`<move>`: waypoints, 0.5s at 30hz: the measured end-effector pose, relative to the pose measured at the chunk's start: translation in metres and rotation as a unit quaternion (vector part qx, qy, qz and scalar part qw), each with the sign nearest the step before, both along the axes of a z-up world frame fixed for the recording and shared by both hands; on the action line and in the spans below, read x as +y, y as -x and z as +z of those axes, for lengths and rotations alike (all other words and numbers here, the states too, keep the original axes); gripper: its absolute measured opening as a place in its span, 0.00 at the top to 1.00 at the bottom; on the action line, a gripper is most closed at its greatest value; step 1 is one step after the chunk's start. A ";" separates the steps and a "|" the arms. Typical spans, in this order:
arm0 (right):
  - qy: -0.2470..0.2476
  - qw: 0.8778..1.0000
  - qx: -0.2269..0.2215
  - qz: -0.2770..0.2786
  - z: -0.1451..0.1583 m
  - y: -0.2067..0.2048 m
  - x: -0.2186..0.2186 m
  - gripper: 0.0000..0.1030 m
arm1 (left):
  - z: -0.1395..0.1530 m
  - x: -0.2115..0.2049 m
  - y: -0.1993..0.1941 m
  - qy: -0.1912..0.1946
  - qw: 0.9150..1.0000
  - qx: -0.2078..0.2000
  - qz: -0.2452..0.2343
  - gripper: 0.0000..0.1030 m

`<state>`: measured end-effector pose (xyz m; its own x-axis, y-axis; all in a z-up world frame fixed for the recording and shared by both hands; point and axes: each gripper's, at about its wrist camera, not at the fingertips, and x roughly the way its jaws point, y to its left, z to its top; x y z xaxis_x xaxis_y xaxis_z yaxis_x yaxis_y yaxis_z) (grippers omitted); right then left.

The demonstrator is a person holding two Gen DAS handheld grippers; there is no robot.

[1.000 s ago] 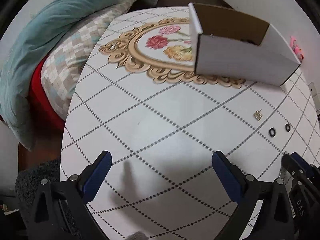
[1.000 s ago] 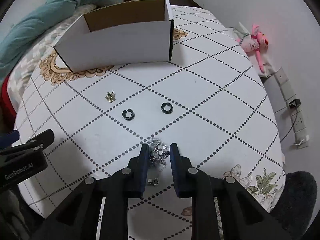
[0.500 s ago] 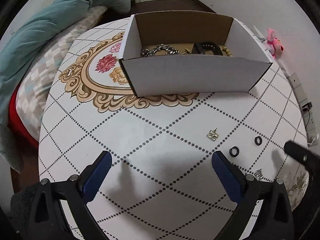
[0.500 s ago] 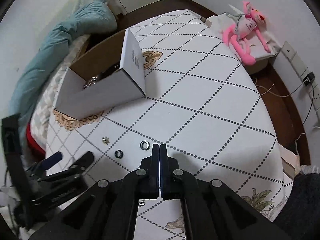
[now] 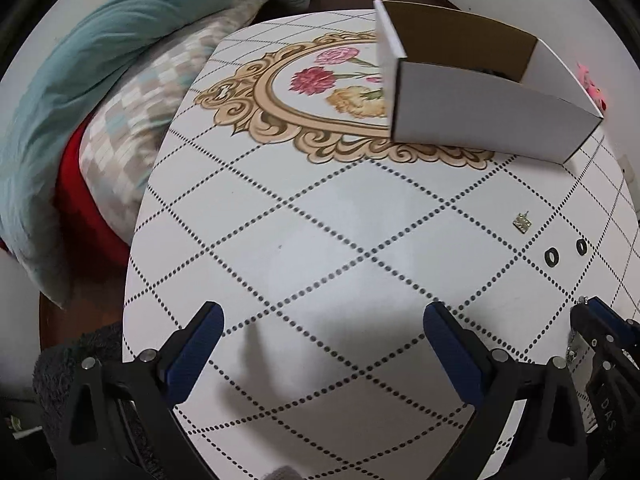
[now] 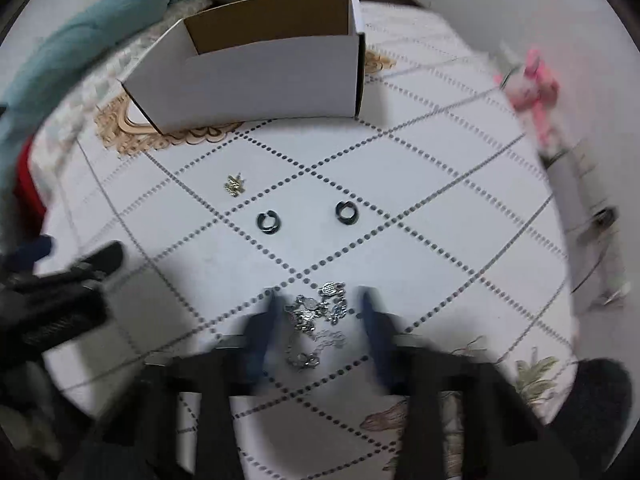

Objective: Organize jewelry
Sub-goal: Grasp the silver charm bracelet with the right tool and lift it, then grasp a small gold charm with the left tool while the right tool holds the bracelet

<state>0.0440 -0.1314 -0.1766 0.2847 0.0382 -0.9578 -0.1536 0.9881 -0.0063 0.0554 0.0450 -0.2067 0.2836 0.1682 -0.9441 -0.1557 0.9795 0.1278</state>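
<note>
A white cardboard box (image 5: 480, 112) (image 6: 256, 80) stands at the far side of the table. A gold earring (image 5: 522, 223) (image 6: 234, 186) and two black rings (image 5: 552, 256) (image 6: 269, 222) (image 6: 346, 212) lie loose on the tabletop. A silver chain (image 6: 316, 316) lies in a heap between the fingers of my right gripper (image 6: 318, 312), which is open around it and blurred. My left gripper (image 5: 320, 320) is open and empty over bare tabletop. The right gripper shows at the left wrist view's right edge (image 5: 600, 336).
The oval table (image 5: 320, 240) has a dotted diamond pattern and a gold floral frame. A teal quilt (image 5: 100, 60) and checked pillow lie to the left. A pink plush toy (image 6: 536, 80) lies on the floor at the right.
The right gripper was shut and raised half a second ago; now it is low and open around the silver chain. The left wrist view has swung back leftward.
</note>
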 end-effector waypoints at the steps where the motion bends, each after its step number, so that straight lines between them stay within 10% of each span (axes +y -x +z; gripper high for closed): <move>1: 0.001 1.000 0.000 0.002 0.000 0.000 0.001 0.86 | 0.000 0.001 0.000 0.001 1.000 -0.001 0.001 0.01; 15: -0.113 0.990 -0.017 -0.080 0.039 -0.048 -0.076 0.96 | 0.005 -0.060 -0.039 0.065 0.996 -0.007 -0.059 0.01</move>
